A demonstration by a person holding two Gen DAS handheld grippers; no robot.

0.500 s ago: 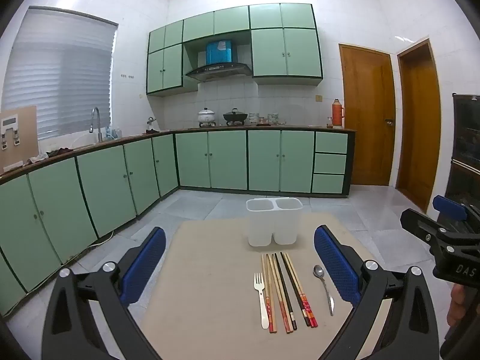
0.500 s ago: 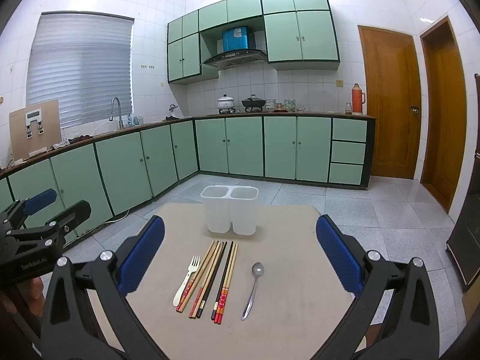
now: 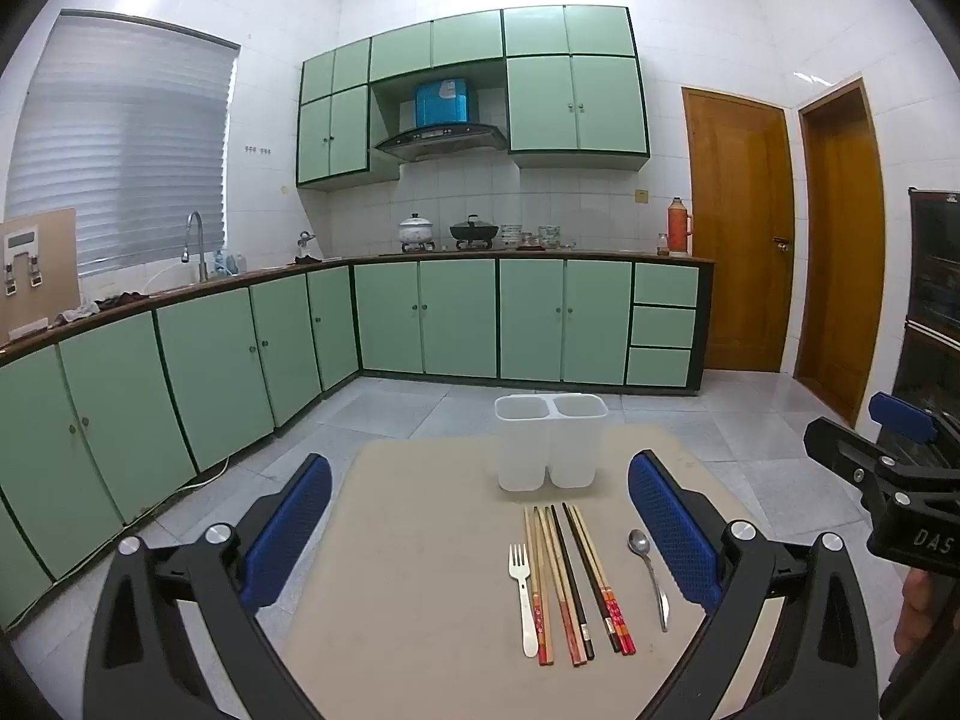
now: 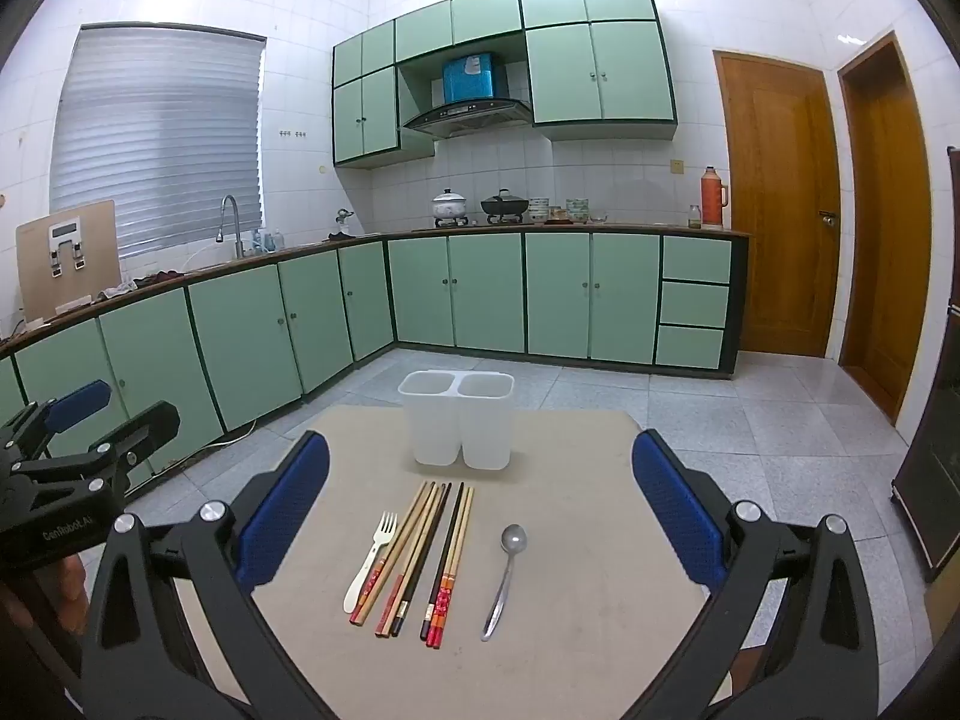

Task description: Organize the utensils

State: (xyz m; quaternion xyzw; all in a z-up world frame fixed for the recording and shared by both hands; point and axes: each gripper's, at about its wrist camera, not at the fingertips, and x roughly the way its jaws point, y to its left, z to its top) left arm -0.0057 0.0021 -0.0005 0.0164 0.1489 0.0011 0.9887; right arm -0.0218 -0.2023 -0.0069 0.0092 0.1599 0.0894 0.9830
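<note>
A white two-compartment utensil holder (image 3: 549, 441) (image 4: 457, 426) stands upright and empty at the far side of a beige table (image 3: 408, 570) (image 4: 588, 540). In front of it lie a white fork (image 3: 522, 594) (image 4: 372, 558), several chopsticks (image 3: 570, 582) (image 4: 420, 558) and a metal spoon (image 3: 651, 576) (image 4: 507, 576), side by side. My left gripper (image 3: 480, 534) is open and empty above the near table edge. My right gripper (image 4: 480, 510) is open and empty too; it also shows at the right edge of the left wrist view (image 3: 888, 456).
Green kitchen cabinets (image 3: 240, 354) run along the left and back walls beyond a grey tiled floor. Wooden doors (image 3: 744, 228) stand at the right. A dark cabinet (image 3: 930, 312) stands at the far right.
</note>
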